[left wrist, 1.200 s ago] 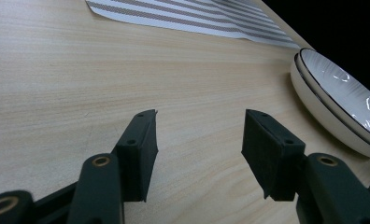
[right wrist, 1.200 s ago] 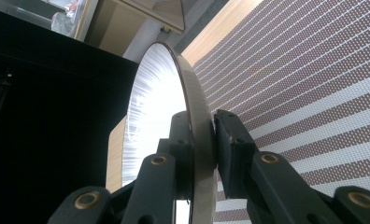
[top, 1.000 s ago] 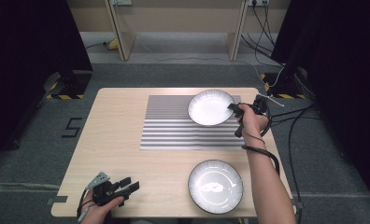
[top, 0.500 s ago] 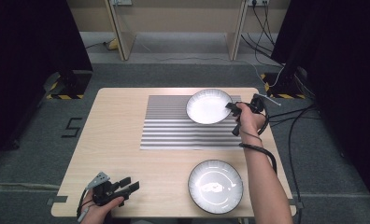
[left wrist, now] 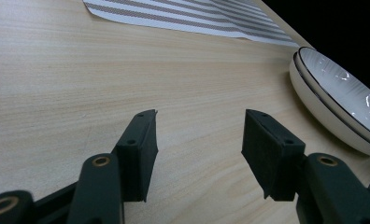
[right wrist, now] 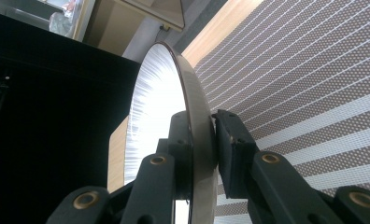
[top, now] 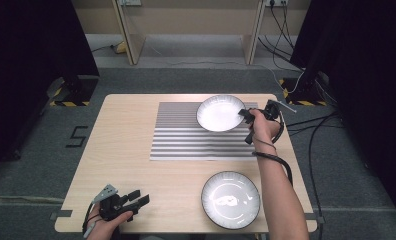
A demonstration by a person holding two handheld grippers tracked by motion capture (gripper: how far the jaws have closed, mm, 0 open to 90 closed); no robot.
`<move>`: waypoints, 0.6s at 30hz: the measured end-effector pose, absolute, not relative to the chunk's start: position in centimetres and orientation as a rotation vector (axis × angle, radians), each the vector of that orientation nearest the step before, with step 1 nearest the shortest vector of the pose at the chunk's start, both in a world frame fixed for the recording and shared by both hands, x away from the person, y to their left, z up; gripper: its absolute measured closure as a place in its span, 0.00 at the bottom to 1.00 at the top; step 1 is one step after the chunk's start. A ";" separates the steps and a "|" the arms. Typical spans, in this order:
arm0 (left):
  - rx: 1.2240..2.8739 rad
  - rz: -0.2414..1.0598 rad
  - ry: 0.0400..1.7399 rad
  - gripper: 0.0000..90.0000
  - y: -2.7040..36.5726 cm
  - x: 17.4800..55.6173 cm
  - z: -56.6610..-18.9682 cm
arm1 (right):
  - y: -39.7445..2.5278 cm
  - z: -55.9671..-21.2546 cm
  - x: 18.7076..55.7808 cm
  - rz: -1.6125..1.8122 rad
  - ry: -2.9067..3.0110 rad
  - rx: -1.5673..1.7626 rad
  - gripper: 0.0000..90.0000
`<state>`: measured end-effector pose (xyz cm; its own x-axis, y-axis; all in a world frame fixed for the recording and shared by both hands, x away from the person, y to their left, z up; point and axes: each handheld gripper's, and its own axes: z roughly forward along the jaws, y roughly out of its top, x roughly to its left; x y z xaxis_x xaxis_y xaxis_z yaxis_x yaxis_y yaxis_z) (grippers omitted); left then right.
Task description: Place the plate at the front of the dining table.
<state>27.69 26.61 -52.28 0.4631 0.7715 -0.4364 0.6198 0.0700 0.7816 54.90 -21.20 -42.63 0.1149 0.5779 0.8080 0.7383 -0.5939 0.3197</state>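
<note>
Overhead, round ribbed white plate [top: 219,113]

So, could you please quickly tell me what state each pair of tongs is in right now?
Left tongs: open, holding nothing, low over the table.
Right tongs: closed on the rim of the white plate over the striped mat.

A light wooden table [top: 126,150] carries a striped mat [top: 186,135] and a white plate [top: 231,200].

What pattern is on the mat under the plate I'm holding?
The mat has grey and white horizontal stripes, clearest in the high view.
</note>
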 end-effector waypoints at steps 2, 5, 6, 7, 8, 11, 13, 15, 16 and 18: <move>1.626 0.174 1.229 0.50 26.6 27.7 -52.3 | -21.1 -42.6 55.0 -1.481 -1.322 -2.221 0.85; 1.625 0.172 1.228 0.50 26.6 27.7 -52.3 | -21.0 -42.8 55.1 -1.480 -1.320 -2.226 0.85; 1.626 0.171 1.228 0.50 26.6 27.7 -52.3 | -21.0 -42.8 55.1 -1.477 -1.320 -2.229 0.85; 1.626 0.171 1.228 0.50 26.6 27.7 -52.3 | -20.9 -42.9 55.2 -1.475 -1.319 -2.231 0.85; 1.627 0.171 1.227 0.50 26.5 27.7 -52.3 | -20.9 -43.0 55.2 -1.474 -1.326 -2.230 0.85; 1.626 0.171 1.227 0.50 26.5 27.8 -52.3 | -20.7 -43.2 55.3 -1.469 -1.324 -2.229 0.85; 1.627 0.171 1.226 0.50 26.5 27.8 -52.3 | -20.5 -43.3 55.4 -1.467 -1.325 -2.227 0.85; 1.627 0.168 1.225 0.50 26.4 27.7 -52.3 | -20.5 -43.4 55.4 -1.466 -1.324 -2.227 0.85; 1.625 0.164 1.226 0.50 26.4 27.7 -52.3 | -20.3 -43.5 55.5 -1.466 -1.320 -2.227 0.85; 1.624 0.164 1.228 0.50 26.5 27.8 -52.3 | -20.1 -43.7 55.6 -1.461 -1.318 -2.227 0.85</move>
